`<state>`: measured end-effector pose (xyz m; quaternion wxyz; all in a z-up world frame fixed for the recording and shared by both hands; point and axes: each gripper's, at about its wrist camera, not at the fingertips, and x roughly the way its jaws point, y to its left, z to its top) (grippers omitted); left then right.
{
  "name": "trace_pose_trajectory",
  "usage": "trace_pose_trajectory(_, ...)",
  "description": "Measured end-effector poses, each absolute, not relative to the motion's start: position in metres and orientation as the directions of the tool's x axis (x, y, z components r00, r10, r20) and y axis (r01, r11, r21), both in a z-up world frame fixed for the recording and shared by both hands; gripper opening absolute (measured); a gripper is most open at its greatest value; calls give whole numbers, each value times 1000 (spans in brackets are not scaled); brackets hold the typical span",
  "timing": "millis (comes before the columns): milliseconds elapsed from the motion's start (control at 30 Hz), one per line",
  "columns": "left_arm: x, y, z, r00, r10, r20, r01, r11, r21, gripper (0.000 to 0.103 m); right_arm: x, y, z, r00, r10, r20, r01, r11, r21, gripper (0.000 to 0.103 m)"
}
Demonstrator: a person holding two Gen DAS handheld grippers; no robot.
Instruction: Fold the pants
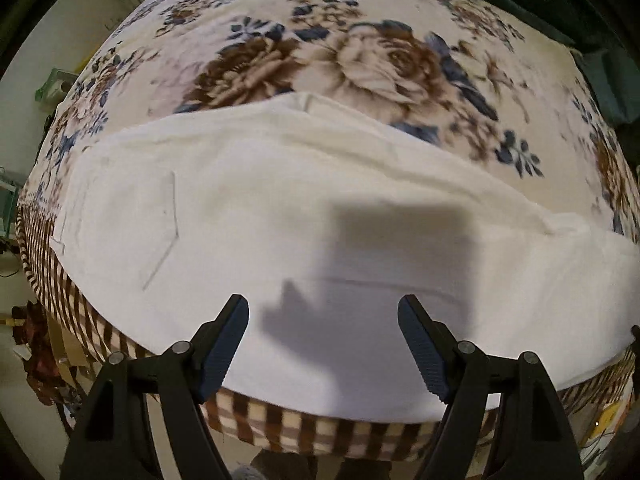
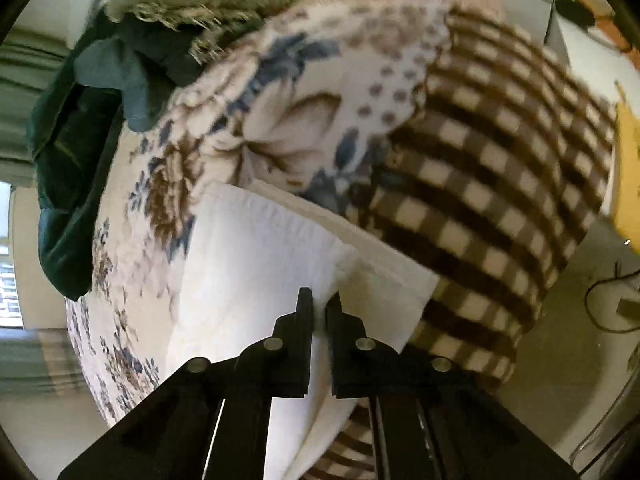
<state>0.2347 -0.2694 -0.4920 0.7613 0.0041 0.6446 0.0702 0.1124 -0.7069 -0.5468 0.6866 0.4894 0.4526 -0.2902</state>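
White pants [image 1: 248, 216] lie spread across a floral blanket [image 1: 360, 60], with a back pocket outline at the left. My left gripper [image 1: 322, 306] is open and hovers above the pants near the bed's front edge, casting a shadow on them. In the right wrist view the pants [image 2: 248, 264] show a folded leg end. My right gripper [image 2: 320, 300] is shut on a pinch of the white cloth near that end, and the cloth rises between its fingers.
The blanket has a brown checked border [image 1: 304, 428] along the bed's front edge and side [image 2: 480, 184]. Dark green clothing [image 2: 80, 136] is piled at the bed's far side. Clutter [image 1: 36, 344] lies on the floor at the left. A cable [image 2: 604, 300] lies on the floor at the right.
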Motion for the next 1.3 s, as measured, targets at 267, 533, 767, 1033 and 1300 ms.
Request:
trace_pose_trajectory(267, 228, -286, -502, 146, 121, -982, -103, 989, 106, 76, 74, -712, -560, 365, 59, -929, 876, 318, 364, 6)
trace_pose_trajectory(533, 224, -273, -542, 53, 115, -992, -127, 986, 107, 76, 60, -726, -552, 266, 195, -944, 885, 340, 319, 47)
trace_pose_trajectory(767, 235, -258, -529, 49, 15, -999, -226, 974, 3, 76, 181, -622, -502, 182, 307, -934, 552, 754, 355, 47)
trace_pose_trajectory(1033, 316, -279, -536, 72, 62, -996, -126, 991, 52, 76, 310, -467, -572, -116, 292, -949, 157, 949, 272, 45)
trace_pose_trajectory(1300, 357, -273, -566, 58, 63, -996, -113, 992, 56, 82, 330, -494, -605, -61, 301, -952, 360, 896, 261, 38)
